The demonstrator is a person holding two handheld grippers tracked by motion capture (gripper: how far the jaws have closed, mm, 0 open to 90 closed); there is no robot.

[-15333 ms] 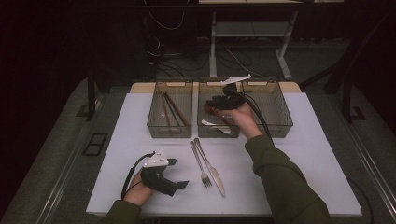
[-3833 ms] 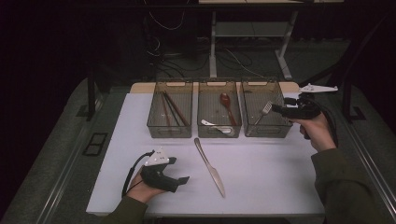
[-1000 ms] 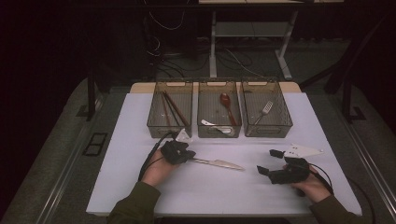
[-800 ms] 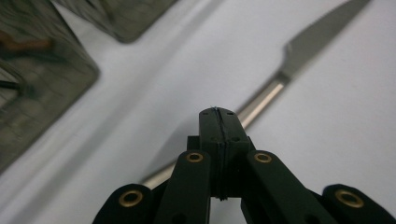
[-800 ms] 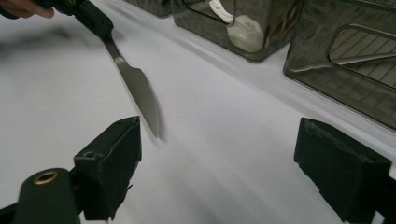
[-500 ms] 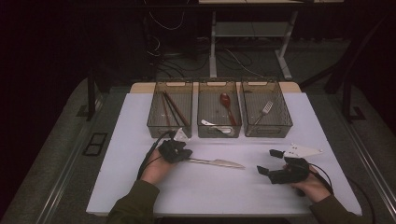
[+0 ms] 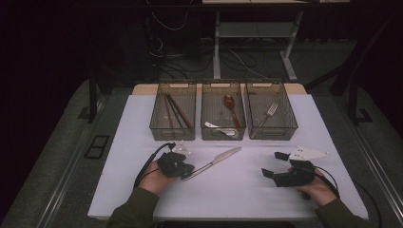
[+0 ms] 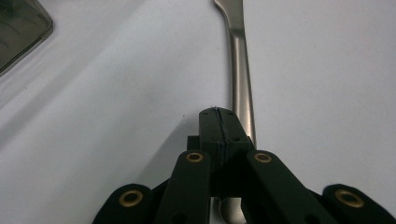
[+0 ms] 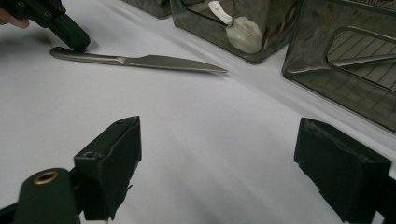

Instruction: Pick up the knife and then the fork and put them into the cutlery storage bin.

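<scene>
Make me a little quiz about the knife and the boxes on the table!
1. True or false: the left gripper has its jaws shut beside the knife handle.
2. How many clear bins stand at the table's far side?
3. Which bin holds the fork? A) left bin B) middle bin C) right bin

Key: 1 true, jaws shut with the handle alongside them, not between; 2 three; 3 C.

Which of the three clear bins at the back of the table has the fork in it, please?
The right-hand bin, the one farthest to the right in the high view, holds the fork. The left bin holds chopsticks and the middle bin holds spoons.
</scene>
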